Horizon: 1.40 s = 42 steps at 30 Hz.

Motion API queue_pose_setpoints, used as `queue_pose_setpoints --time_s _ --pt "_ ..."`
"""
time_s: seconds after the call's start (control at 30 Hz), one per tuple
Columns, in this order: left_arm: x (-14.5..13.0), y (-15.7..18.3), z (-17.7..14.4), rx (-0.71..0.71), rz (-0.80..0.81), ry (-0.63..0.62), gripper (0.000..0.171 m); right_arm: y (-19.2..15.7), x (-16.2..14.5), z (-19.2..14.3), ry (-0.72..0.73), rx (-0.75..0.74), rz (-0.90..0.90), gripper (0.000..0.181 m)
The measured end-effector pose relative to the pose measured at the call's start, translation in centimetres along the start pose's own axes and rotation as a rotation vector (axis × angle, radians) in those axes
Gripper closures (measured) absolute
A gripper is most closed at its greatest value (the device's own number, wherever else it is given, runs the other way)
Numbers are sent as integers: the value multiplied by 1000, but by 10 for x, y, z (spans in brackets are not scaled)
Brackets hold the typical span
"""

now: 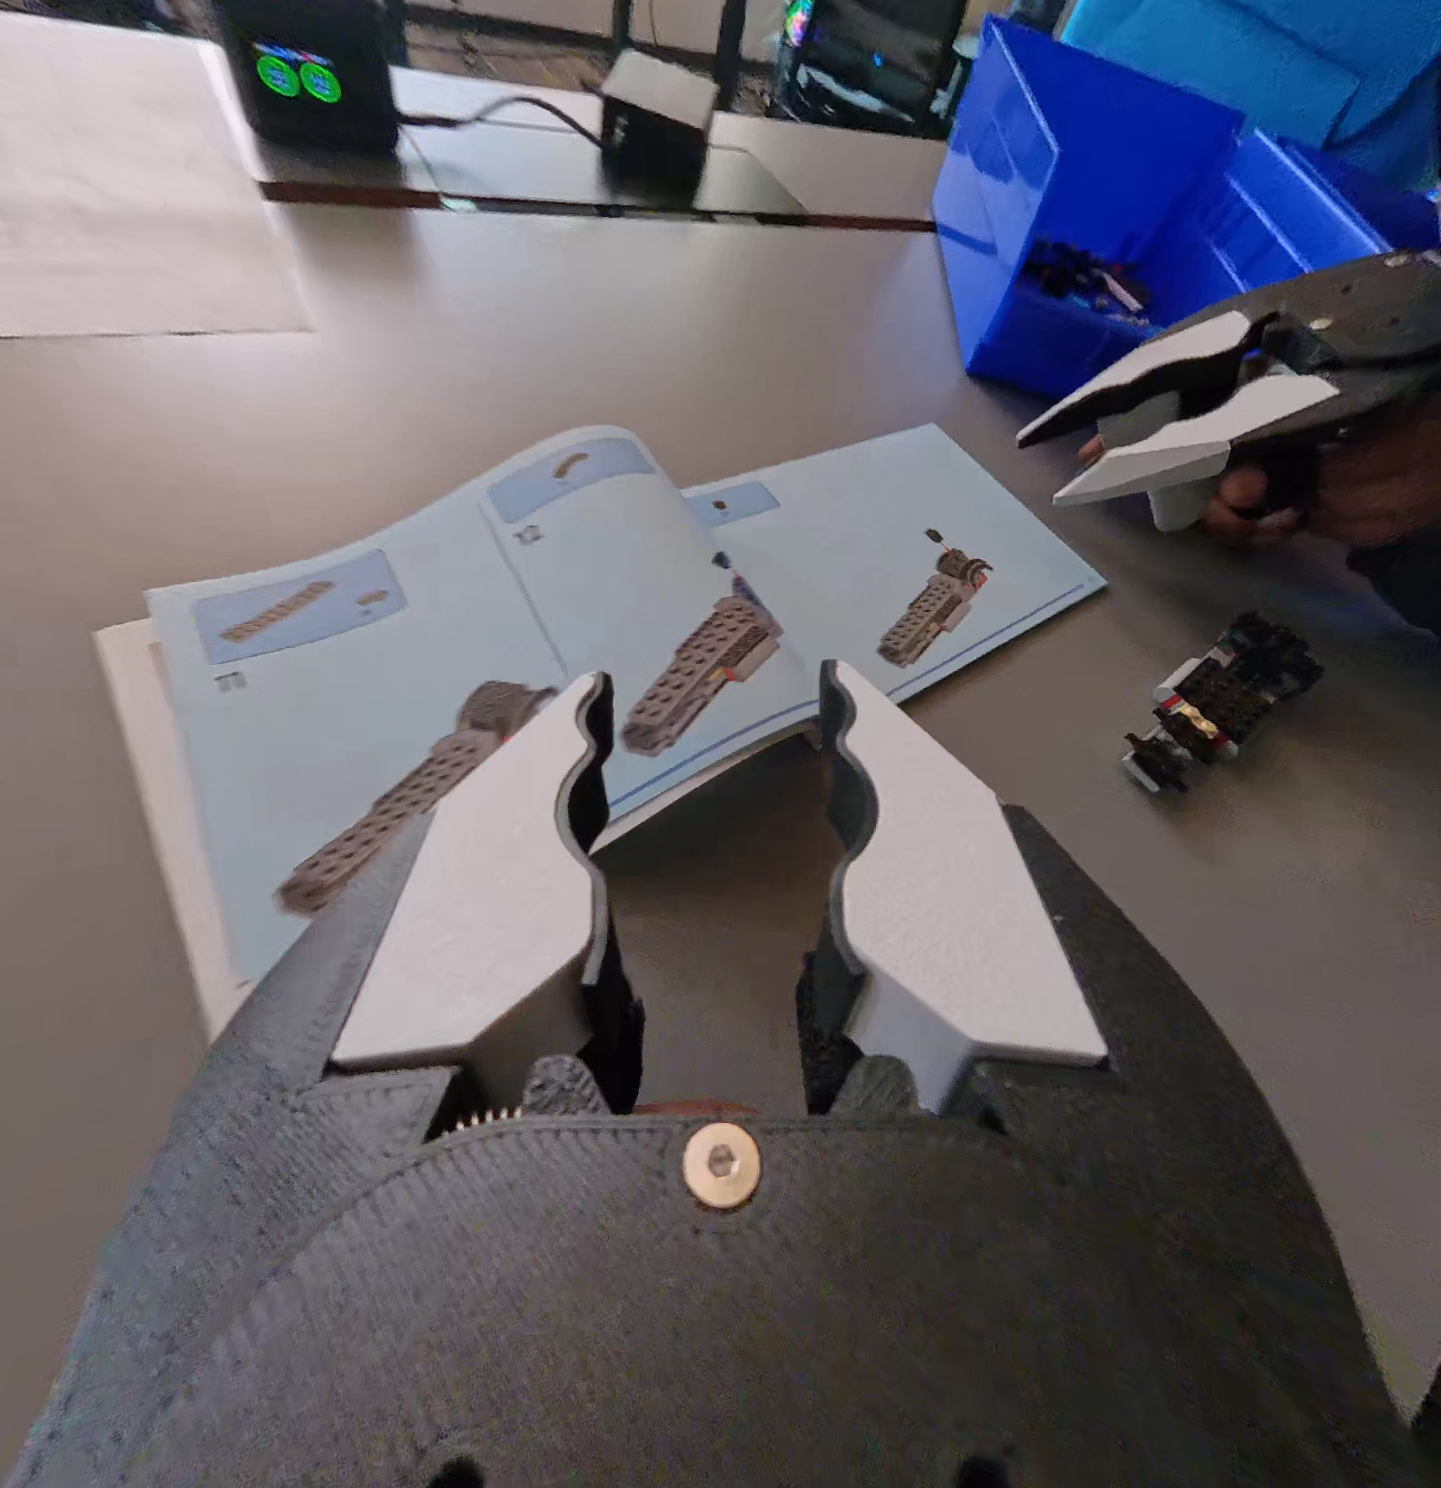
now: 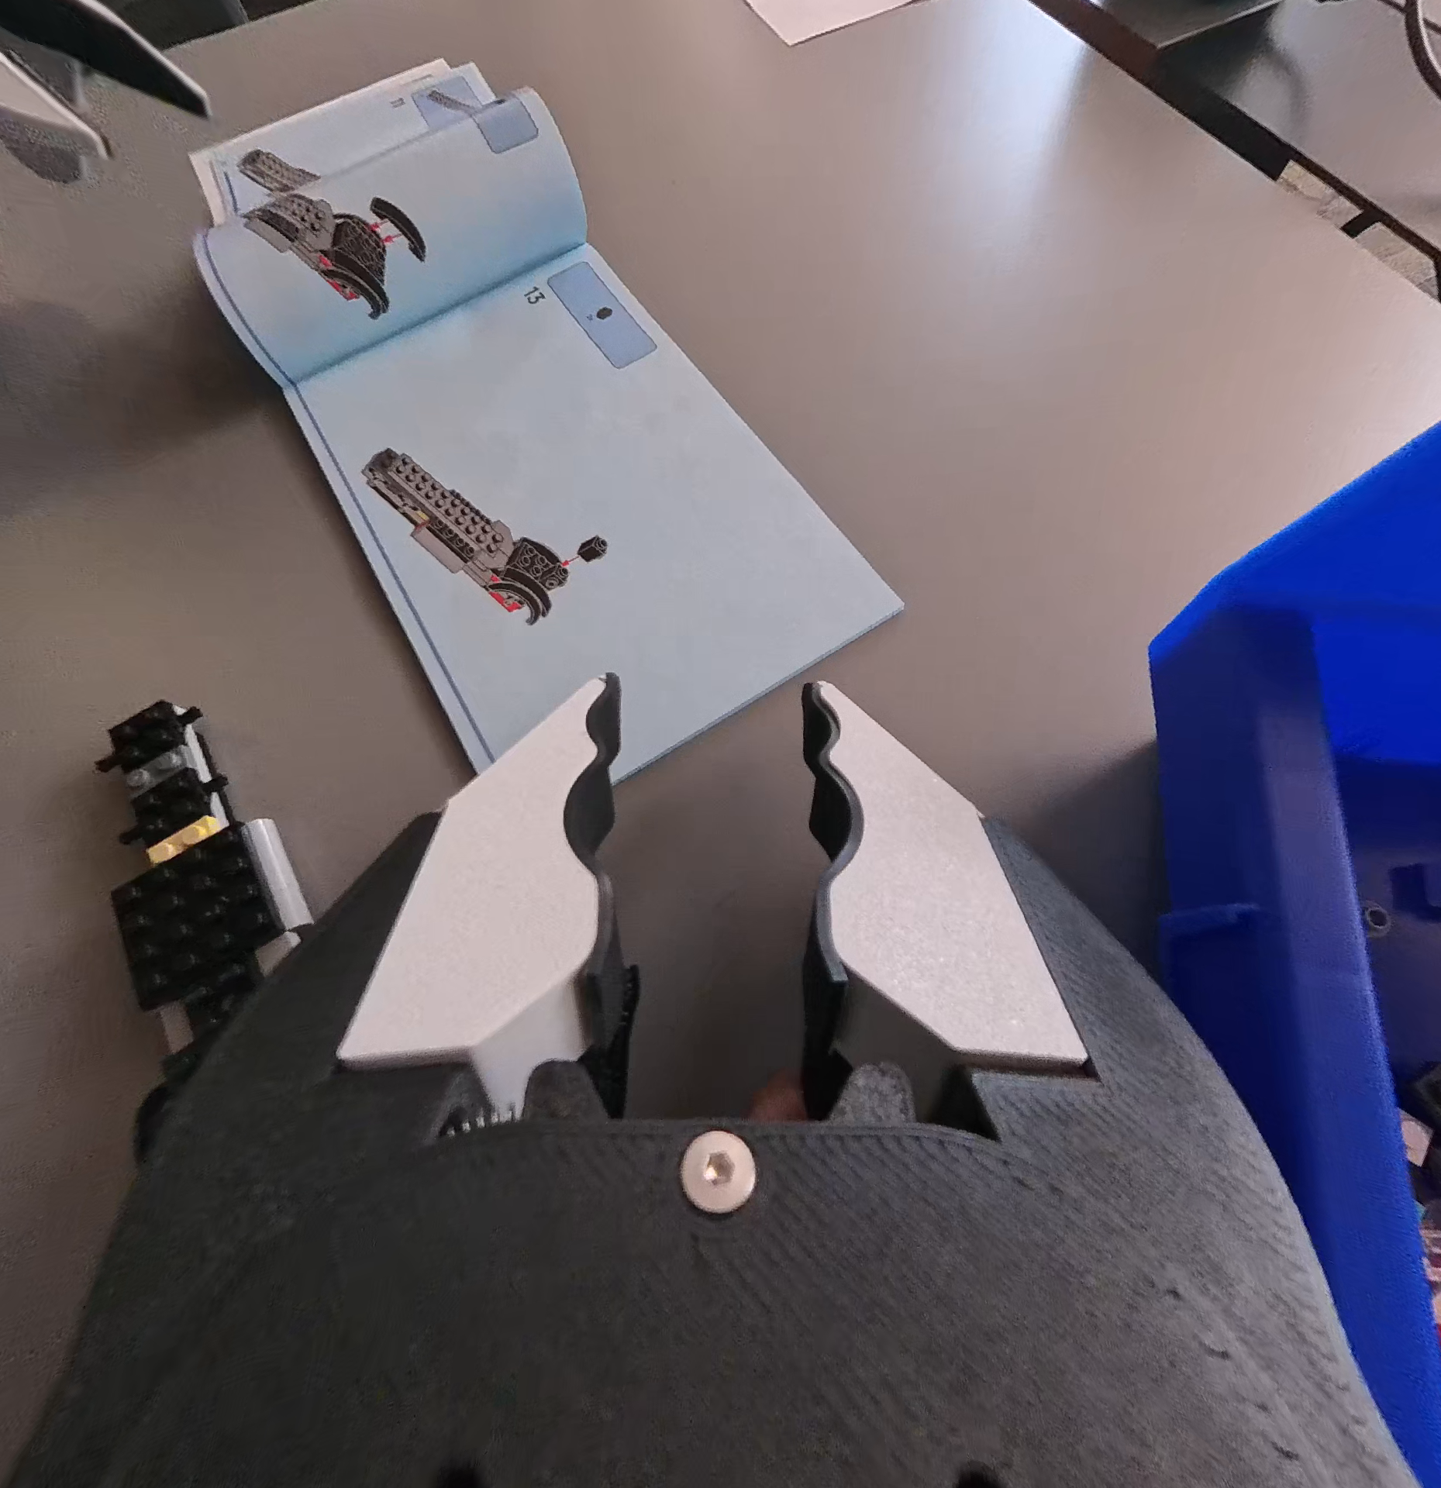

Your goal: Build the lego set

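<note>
Both grippers empty, fingers apart: left [image 1: 713, 684], right [image 2: 709, 692]. Manual [image 2: 588, 499] ahead; model [image 2: 193, 878] left of right fingers. Likely next: fetch small piece from bin [image 2: 1297, 805].

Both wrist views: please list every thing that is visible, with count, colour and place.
Instruction booklet: one, light blue, lying open mid-table.
Lego model: one, mostly black, partly built, on the table beside the booklet.
Bin: one, blue, at the table's far right, loose pieces inside.
Paper sheet: one, white, far left.
Black boxes: two, on the far desk.
Table: one, grey-brown.
Left tongs: open, empty, over the booklet.
Right tongs: open, empty, between the model and the bin.
</note>
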<state>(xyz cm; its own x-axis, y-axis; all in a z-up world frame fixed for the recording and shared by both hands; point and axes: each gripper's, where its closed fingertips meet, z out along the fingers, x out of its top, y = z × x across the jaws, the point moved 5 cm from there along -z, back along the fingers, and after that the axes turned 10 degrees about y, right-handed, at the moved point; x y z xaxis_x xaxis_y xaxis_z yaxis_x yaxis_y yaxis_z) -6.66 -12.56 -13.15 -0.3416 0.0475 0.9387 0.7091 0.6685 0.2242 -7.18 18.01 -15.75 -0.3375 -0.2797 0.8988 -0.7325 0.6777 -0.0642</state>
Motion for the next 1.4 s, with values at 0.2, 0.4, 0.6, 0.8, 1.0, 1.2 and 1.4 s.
queue_pose_setpoints --time_s 0.2,0.4,0.6,0.8,1.0,1.2,1.4 --pt "-10 -40 -38 174 24 15 115 1 0 0 2 -3 10 132" --pt "-8 -51 -51 167 -59 79 113 2 0 1 -2 -15 12 132" --pt "-9 -54 -50 162 -89 65 114 3 0 1 -1 -33 12 132" --pt "-7 -59 -54 147 -155 100 114 3 1 1 1 -36 12 132" --pt "-8 -59 -53 154 -149 88 114 3 1 1 2 -35 7 132" --pt "-9 -60 -52 155 -153 79 115 2 0 1 0 -34 -1 132" --pt "-9 -60 -51 154 -158 72 115 1 0 1 -1 -35 -4 132"
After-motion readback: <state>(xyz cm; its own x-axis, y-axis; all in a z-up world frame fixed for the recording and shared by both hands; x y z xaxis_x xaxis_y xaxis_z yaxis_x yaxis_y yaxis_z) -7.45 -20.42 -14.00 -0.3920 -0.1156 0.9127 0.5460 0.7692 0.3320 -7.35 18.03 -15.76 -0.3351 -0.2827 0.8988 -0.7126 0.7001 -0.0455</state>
